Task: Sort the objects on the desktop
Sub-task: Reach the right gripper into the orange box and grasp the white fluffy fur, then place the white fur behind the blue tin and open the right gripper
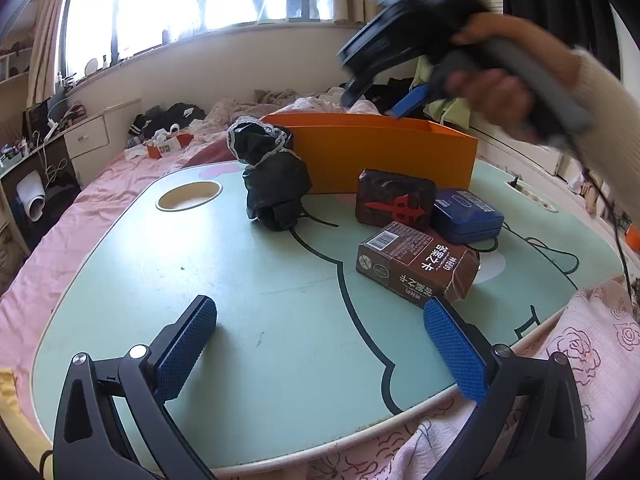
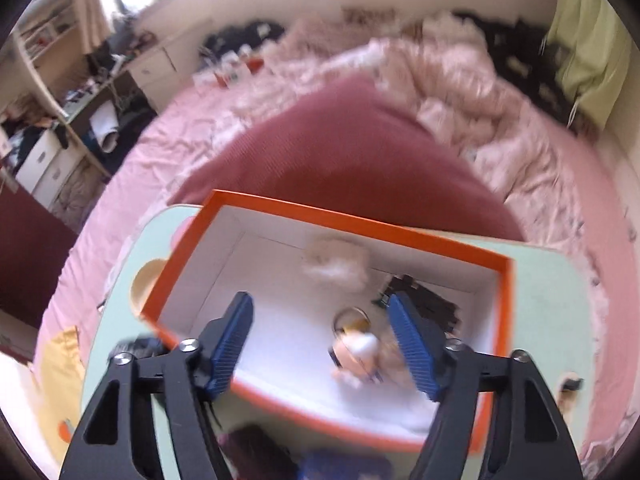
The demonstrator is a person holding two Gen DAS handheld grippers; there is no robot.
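Note:
My left gripper (image 1: pixel 320 320) hovers low over the near part of the green table (image 1: pixel 240 280), open, with nothing between its blue pads. Ahead lie a brown carton (image 1: pixel 416 264), a blue tin (image 1: pixel 466 216), a dark box with a red mark (image 1: pixel 394 202) and a black cloth bundle (image 1: pixel 276 188). Behind them stands the orange box (image 1: pixel 380 160). A hand holds my right gripper (image 1: pixel 380 98) above that box. In the right wrist view the right gripper (image 2: pixel 320 312) is open over the orange box (image 2: pixel 360 220), which holds a small doll (image 2: pixel 356 352), a white fluffy thing (image 2: pixel 336 264) and a black item (image 2: pixel 436 304).
The table stands on a bed with pink bedding (image 1: pixel 100 192). It has a round cup hole (image 1: pixel 188 196) at its far left and a thin black cord (image 1: pixel 536 244) on its right side. A dark red pillow (image 2: pixel 352 152) lies just behind the orange box.

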